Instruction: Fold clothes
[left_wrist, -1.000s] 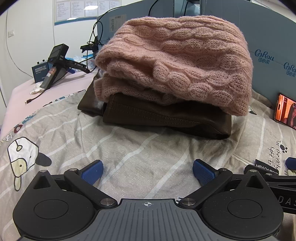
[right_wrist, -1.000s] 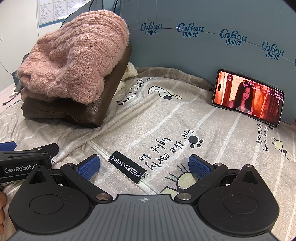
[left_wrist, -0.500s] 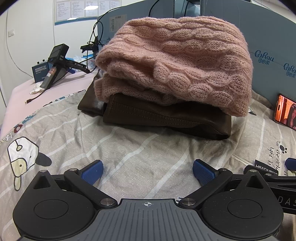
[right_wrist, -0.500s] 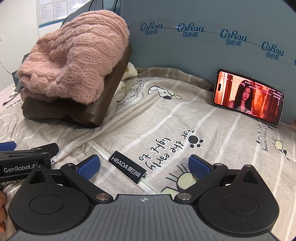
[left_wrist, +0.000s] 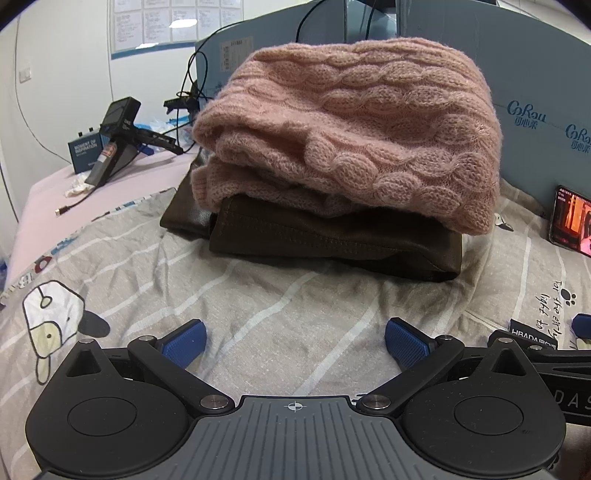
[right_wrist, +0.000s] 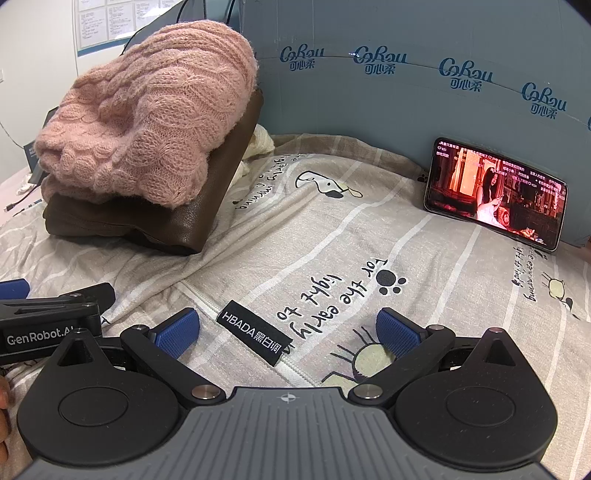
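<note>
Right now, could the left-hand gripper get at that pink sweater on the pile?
Probably yes. The left gripper is open and empty, facing the pink sweater atop the brown garment. Only bare bedsheet lies between them, so nothing blocks a forward reach.

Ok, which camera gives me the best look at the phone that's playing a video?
The right wrist view: the phone shows whole there, propped on its long edge against the blue board, screen lit and readable. The left wrist view catches only a cropped sliver of it at the right edge.
</note>
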